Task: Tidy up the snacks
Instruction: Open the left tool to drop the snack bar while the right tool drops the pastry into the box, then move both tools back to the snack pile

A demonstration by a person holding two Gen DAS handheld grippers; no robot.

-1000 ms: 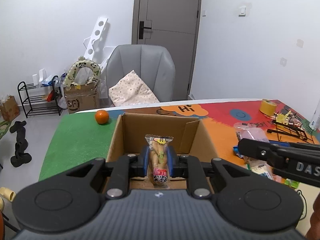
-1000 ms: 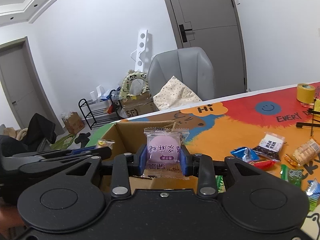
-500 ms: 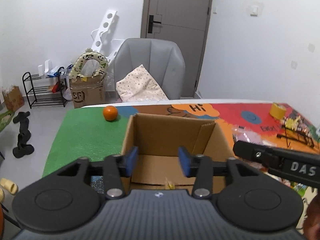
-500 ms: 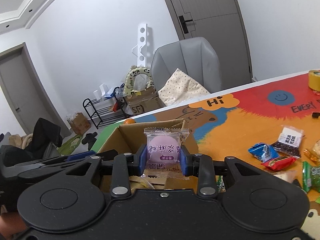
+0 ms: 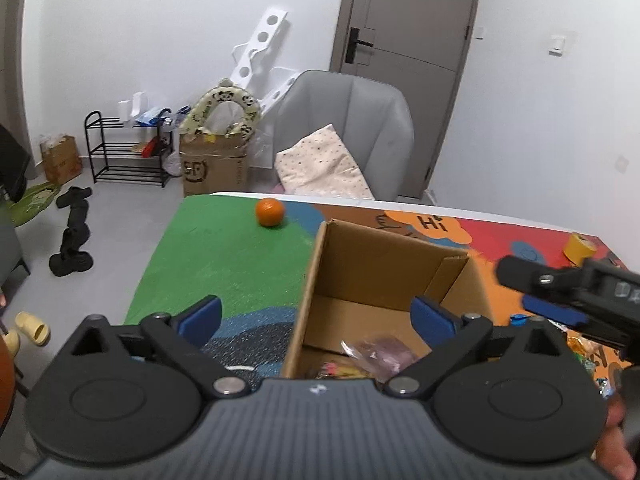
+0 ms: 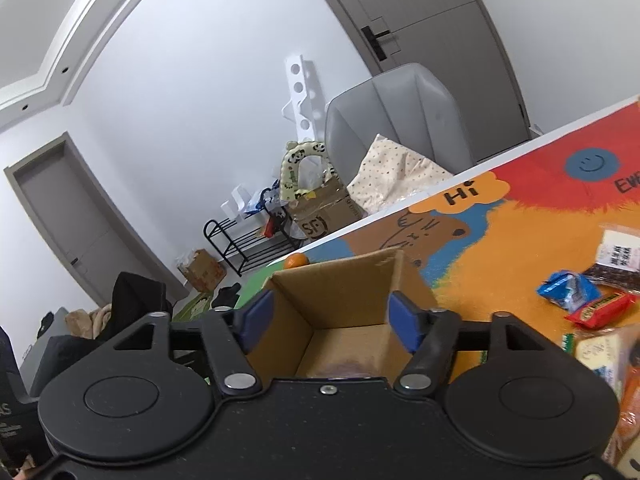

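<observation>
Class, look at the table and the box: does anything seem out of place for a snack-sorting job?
An orange sits alone on the green end of the mat, apart from the box and the loose snack packets.

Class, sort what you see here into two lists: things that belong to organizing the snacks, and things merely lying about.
Belongs to the job:
cardboard box
purple packet inside it
loose snack packets on the mat
left gripper, empty
right gripper, empty

Just lying about:
orange
tape roll
grey chair
shoe rack
</observation>
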